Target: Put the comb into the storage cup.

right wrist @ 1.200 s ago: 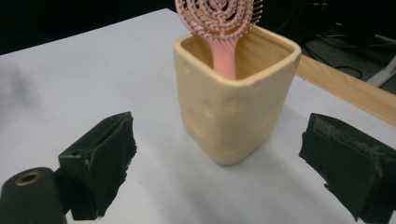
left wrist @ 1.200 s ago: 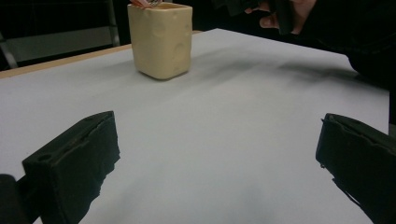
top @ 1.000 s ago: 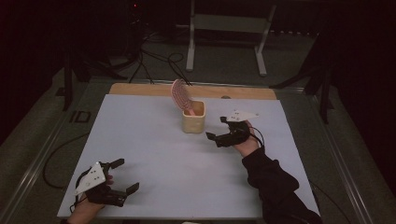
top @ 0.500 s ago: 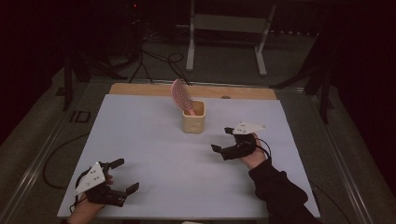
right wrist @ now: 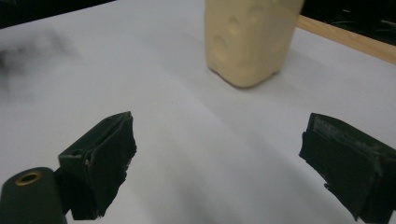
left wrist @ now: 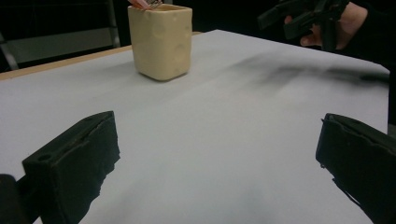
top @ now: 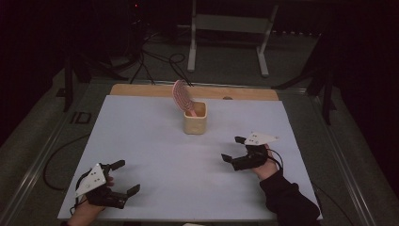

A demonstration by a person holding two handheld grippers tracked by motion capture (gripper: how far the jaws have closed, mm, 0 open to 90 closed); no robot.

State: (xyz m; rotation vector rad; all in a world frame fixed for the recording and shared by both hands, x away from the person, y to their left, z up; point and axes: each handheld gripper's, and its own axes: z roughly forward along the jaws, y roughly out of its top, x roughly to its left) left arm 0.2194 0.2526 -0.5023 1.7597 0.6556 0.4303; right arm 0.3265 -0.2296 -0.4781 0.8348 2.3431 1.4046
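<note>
A pink brush point(top: 181, 96) is stood in a beige cup point(top: 195, 123) at twelve o'clock — both tongs, left point(top: 125, 178) and right point(top: 232, 149), are held open above the white surface point(top: 155, 141).

Dim room, soft shadows, blurry close-ups

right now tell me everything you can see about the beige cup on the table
The beige cup is a small squarish holder with rounded corners and shallow round dimples on its sides, matte like ceramic or plastic. It stands upright on the white table cover, toward the far middle, near the wooden strip. A pink brush stands in it, its ridged oval head leaning out to the left. Both tongs are open and well clear of it; nothing else touches it.
</note>
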